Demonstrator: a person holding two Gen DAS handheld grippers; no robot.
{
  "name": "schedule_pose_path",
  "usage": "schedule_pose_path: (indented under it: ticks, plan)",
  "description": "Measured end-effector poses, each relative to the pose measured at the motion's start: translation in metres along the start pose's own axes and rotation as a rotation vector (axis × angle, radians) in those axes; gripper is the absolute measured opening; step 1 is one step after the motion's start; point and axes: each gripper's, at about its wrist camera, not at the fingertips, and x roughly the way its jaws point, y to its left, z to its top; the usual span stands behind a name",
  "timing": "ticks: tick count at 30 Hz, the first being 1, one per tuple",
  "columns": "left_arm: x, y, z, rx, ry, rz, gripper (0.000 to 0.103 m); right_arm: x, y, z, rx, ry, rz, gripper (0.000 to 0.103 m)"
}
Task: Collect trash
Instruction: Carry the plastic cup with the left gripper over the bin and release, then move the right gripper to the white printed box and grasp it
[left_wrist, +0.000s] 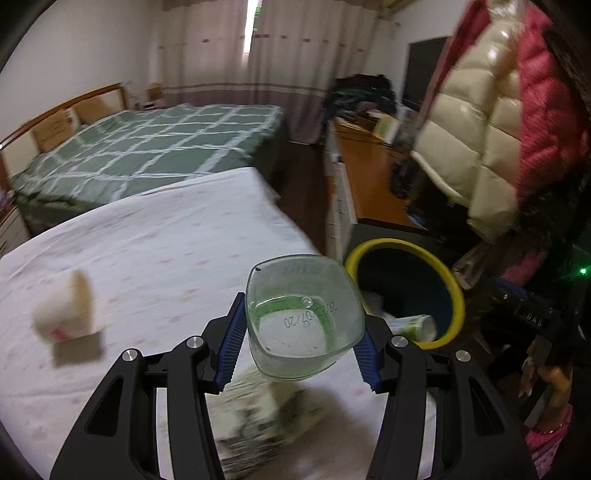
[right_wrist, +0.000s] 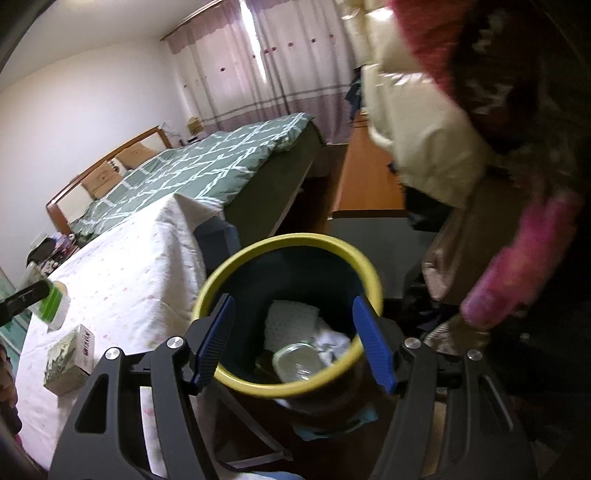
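My left gripper (left_wrist: 301, 343) is shut on a clear plastic bottle (left_wrist: 303, 317) with a green label, seen bottom-first, held above the white tablecloth. The same bottle (right_wrist: 51, 301) shows at the left edge of the right wrist view. A dark bin with a yellow rim (left_wrist: 448, 275) stands to the right of the table; a bottle (left_wrist: 415, 326) lies inside. My right gripper (right_wrist: 293, 339) is open and empty, directly over the bin's rim (right_wrist: 295, 238). Inside the bin are white paper (right_wrist: 291, 323) and a clear bottle (right_wrist: 297, 362).
A white cup (left_wrist: 64, 310) and a printed carton (left_wrist: 258, 417) lie on the table (left_wrist: 166, 240); the carton (right_wrist: 68, 360) also shows in the right wrist view. Behind are a green checked bed (left_wrist: 155, 147) and an orange desk (left_wrist: 369, 173). Hanging jackets (left_wrist: 498, 122) crowd the right.
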Motion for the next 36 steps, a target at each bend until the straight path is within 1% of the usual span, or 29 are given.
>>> schedule_pose_path:
  ticks: [2,5,8,14,18,23,24,25,26,28,30,32,35,36]
  plan:
    - [0.010,-0.019,0.004,0.023,0.009,-0.025,0.053,-0.012,-0.011,-0.003,0.008,-0.016,-0.024,0.063]
    - [0.032,-0.054,0.013,0.059,0.037,-0.087,0.053,-0.027,-0.023,-0.009,0.017,-0.036,-0.057,0.063]
    - [0.056,-0.087,0.019,0.101,0.065,-0.125,0.053,-0.039,-0.032,-0.017,0.027,-0.046,-0.079,0.063]
    - [0.104,-0.140,0.021,0.162,0.128,-0.189,0.053,-0.046,-0.044,-0.028,0.058,-0.035,-0.094,0.063]
    - [0.129,-0.157,0.022,0.177,0.142,-0.192,0.053,-0.047,-0.047,-0.031,0.068,-0.025,-0.102,0.063]
    - [0.152,-0.162,0.025,0.169,0.160,-0.186,0.053,-0.046,-0.047,-0.029,0.071,-0.019,-0.106,0.063]
    - [0.155,-0.162,0.027,0.167,0.164,-0.189,0.060,-0.046,-0.047,-0.029,0.071,-0.017,-0.106,0.063]
    - [0.158,-0.161,0.029,0.163,0.164,-0.184,0.070,-0.044,-0.046,-0.029,0.071,-0.016,-0.105,0.063]
    - [0.157,-0.159,0.031,0.158,0.145,-0.170,0.086,-0.045,-0.045,-0.029,0.070,-0.014,-0.104,0.063]
    - [0.148,-0.154,0.033,0.157,0.118,-0.163,0.087,-0.045,-0.043,-0.030,0.068,-0.012,-0.101,0.063]
    - [0.134,-0.147,0.036,0.149,0.098,-0.169,0.087,-0.046,-0.042,-0.030,0.065,-0.011,-0.098,0.063]
    - [0.116,-0.137,0.038,0.139,0.077,-0.157,0.087,-0.046,-0.040,-0.030,0.063,-0.011,-0.098,0.063]
    - [0.075,-0.114,0.036,0.119,0.025,-0.138,0.087,-0.044,-0.036,-0.031,0.062,-0.004,-0.087,0.063]
    - [0.055,-0.102,0.033,0.106,0.003,-0.120,0.088,-0.043,-0.034,-0.032,0.060,-0.001,-0.081,0.063]
